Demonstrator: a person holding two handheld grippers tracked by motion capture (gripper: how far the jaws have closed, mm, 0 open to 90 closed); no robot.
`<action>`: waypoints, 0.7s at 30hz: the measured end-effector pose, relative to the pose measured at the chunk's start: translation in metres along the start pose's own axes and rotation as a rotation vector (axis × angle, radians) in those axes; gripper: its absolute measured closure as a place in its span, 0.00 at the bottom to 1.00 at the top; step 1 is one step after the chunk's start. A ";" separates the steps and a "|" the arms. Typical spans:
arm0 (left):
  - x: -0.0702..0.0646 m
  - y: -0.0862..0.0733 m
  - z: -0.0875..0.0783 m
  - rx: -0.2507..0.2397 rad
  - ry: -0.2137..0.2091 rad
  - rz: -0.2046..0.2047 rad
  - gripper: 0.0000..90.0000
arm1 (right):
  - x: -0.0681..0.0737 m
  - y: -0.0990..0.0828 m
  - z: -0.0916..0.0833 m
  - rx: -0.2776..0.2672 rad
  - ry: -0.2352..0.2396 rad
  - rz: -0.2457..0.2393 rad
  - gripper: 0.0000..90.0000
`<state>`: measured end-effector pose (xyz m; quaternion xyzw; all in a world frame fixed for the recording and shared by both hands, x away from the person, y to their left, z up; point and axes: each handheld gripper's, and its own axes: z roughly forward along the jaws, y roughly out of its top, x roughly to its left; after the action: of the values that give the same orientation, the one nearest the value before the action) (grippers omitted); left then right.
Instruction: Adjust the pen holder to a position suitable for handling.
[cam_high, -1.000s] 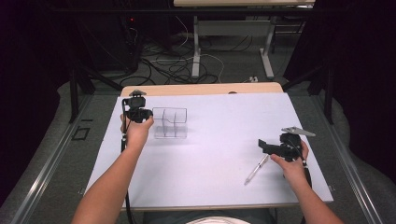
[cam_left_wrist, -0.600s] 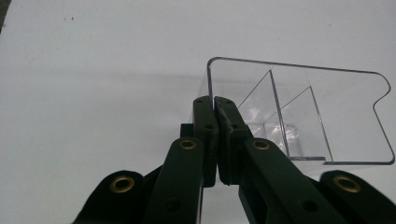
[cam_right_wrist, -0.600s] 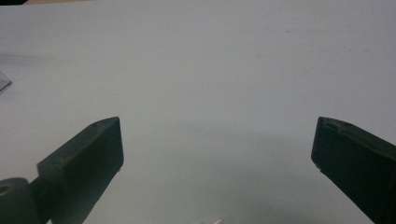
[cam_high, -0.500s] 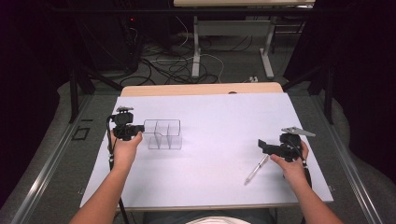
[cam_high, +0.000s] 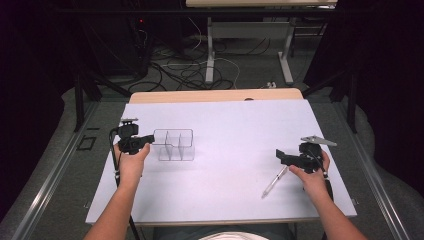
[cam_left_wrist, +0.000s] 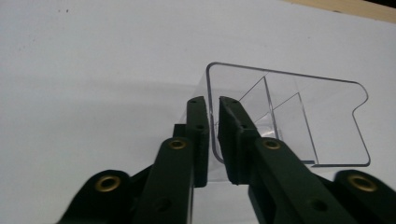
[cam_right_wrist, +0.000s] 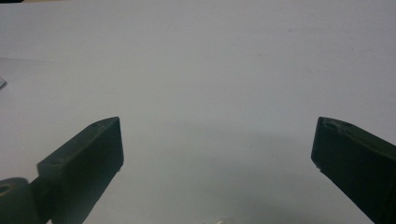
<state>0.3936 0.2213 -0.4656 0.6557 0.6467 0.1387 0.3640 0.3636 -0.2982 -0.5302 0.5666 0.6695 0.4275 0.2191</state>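
Clear plastic, rectangular, three-compartment organiser (cam_high: 174, 145) stands upright on the left part of the white-topped table (cam_high: 230, 125). Its near end wall sits between the jaws of the left tool (cam_left_wrist: 212, 135), one jaw outside the wall and one inside; the jaws have just been opening and a slight gap shows, so the wall is no longer clamped. Well apart, at the table's right side, the right tool (cam_high: 283, 156) rests with jaws spread wide and nothing between them. A slim silver pen (cam_high: 274, 181) lies just beside it on the table.
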 end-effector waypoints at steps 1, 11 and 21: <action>0.000 -0.001 0.000 -0.013 -0.004 0.006 0.86 | 0.001 0.000 -0.001 0.000 -0.001 0.007 0.03; 0.009 -0.003 -0.008 -0.101 -0.093 0.061 0.70 | 0.000 0.001 -0.003 -0.011 -0.002 0.001 0.04; 0.022 0.000 -0.014 -0.169 -0.095 0.055 0.59 | 0.000 0.001 -0.001 -0.005 0.004 -0.011 0.04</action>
<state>0.3871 0.2462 -0.4626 0.6461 0.5965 0.1713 0.4444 0.3632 -0.2987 -0.5287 0.5615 0.6719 0.4291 0.2214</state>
